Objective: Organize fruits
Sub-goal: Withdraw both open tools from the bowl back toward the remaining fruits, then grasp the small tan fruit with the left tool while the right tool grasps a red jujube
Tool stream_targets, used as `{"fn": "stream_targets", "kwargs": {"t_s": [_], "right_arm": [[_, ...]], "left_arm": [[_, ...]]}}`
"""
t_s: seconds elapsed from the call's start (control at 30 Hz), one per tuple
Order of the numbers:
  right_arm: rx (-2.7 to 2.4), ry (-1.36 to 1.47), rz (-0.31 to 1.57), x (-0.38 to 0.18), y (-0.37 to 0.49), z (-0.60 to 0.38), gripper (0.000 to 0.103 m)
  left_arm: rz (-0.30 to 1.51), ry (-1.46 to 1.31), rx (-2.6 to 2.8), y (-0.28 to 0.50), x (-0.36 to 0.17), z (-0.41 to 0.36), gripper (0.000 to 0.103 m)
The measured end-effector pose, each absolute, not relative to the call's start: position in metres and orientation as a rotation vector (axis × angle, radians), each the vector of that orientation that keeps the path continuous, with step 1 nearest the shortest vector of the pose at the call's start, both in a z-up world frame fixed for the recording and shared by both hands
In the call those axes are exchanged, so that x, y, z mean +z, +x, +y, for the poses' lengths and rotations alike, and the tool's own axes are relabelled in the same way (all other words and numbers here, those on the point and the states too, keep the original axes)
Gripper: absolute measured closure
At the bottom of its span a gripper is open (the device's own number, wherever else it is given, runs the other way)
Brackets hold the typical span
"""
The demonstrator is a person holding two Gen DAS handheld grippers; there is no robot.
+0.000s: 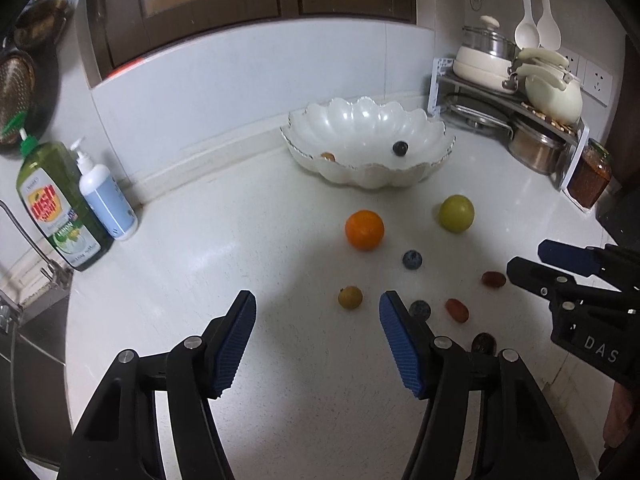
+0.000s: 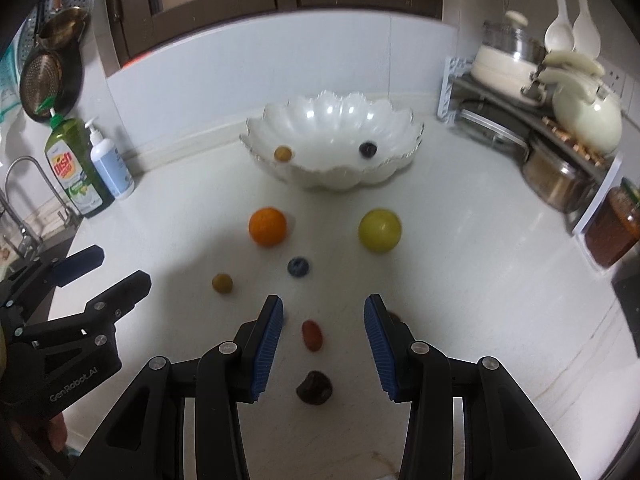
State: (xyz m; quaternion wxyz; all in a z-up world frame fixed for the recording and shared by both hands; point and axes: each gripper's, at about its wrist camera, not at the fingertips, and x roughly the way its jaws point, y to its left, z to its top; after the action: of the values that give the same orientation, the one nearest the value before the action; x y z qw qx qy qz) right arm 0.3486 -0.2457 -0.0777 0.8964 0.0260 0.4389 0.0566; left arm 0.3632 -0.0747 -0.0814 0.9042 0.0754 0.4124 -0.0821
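A white scalloped bowl point(image 1: 384, 179) point(image 2: 340, 178) stands at the back of the counter and holds a blueberry point(image 1: 400, 148) and a small yellow fruit point(image 2: 283, 153). In front lie an orange point(image 1: 364, 229), a green fruit point(image 1: 456, 213), a blueberry point(image 1: 412, 259), a small yellow fruit point(image 1: 350, 298), another blueberry point(image 1: 420, 309), two red tomatoes point(image 1: 457, 309) point(image 1: 493, 279) and a dark fruit point(image 2: 314, 387). My left gripper point(image 1: 318, 312) is open and empty, just left of the yellow fruit. My right gripper point(image 2: 324, 316) is open over a red tomato point(image 2: 312, 335).
Two soap bottles point(image 1: 76, 204) stand at the left by the sink tap point(image 2: 24, 184). A rack with pots and a kettle point(image 1: 552, 96) fills the back right corner, with a jar point(image 1: 592, 176) beside it. Dark cabinets hang above.
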Motion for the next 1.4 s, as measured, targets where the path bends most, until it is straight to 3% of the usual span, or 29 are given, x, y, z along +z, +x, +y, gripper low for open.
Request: {"fn": "stream_targets", "kwargs": {"t_s": [0.37,0.83,1.03,1.4], "right_arm": [[0.136,0.065,1.047,-0.111,0.371,-0.244,0.06],[0.186,0.07,1.165,-0.136,0.394,-0.24,0.072],[0.197,0.08,1.205,-0.145,0.399,-0.238,0.075],[0.207,0.091,1.242,-0.155,0.404,-0.232,0.076]], "left_arm": [[0.939,0.138,-0.225,0.389,-0.115,-0.078,0.051],[1.018,0.161,-0.27,0.416,-0.148,-0.09,0.056],[1.047,0.154,-0.29,0.424,-0.161,-0.091,0.061],[1.062,0.138,-0.308,0.436,-0.169,-0.097,0.062]]}}
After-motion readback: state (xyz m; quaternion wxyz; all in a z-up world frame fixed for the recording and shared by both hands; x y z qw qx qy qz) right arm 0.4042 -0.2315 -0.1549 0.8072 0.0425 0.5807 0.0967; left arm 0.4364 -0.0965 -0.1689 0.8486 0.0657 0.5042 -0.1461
